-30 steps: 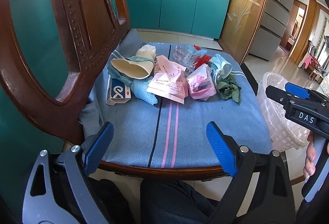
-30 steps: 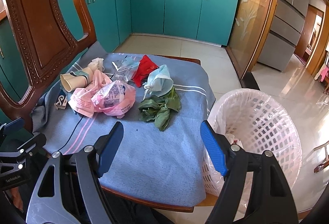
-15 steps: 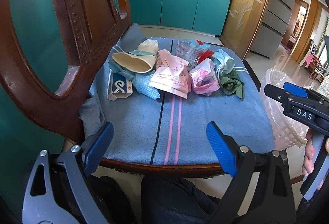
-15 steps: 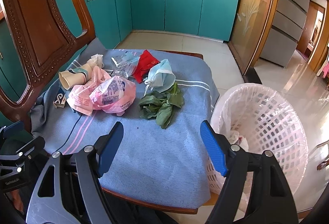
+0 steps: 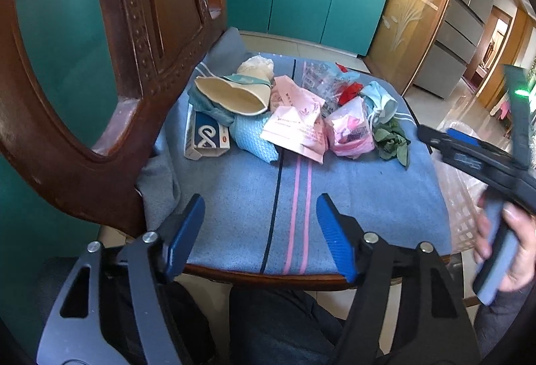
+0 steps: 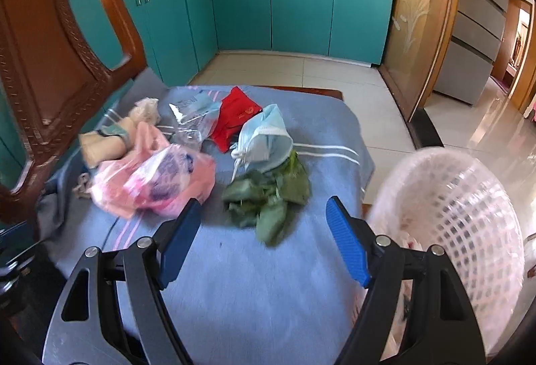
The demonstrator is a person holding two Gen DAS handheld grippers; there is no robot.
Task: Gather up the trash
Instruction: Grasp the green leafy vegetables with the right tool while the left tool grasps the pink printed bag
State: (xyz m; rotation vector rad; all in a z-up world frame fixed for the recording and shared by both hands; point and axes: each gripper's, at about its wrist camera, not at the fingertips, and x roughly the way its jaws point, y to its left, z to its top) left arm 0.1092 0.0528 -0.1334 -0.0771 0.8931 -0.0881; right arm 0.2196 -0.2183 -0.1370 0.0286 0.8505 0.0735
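Observation:
Trash lies in a heap on the blue cloth (image 5: pixel 291 197) of a chair seat: a paper cup (image 5: pixel 231 93), a blue-white box (image 5: pixel 206 135), pink bags (image 5: pixel 348 130), a face mask (image 6: pixel 264 137), a red wrapper (image 6: pixel 234 117) and green leaves (image 6: pixel 268 197). My left gripper (image 5: pixel 259 234) is open and empty above the seat's near edge. My right gripper (image 6: pixel 263 239) is open and empty, just short of the leaves. A white lattice bin (image 6: pixel 449 221) with a plastic liner stands right of the seat.
The carved wooden chair back (image 5: pixel 110 63) rises close on the left. Teal kitchen cabinets (image 6: pixel 301 6) stand behind, with tiled floor (image 6: pixel 452 130) to the right. The right gripper's body and the hand on it (image 5: pixel 495 197) show at the left wrist view's right edge.
My right gripper has moved forward toward the leaves and mask, which now look larger. My left gripper has shifted slightly closer to the seat. Both stay open.

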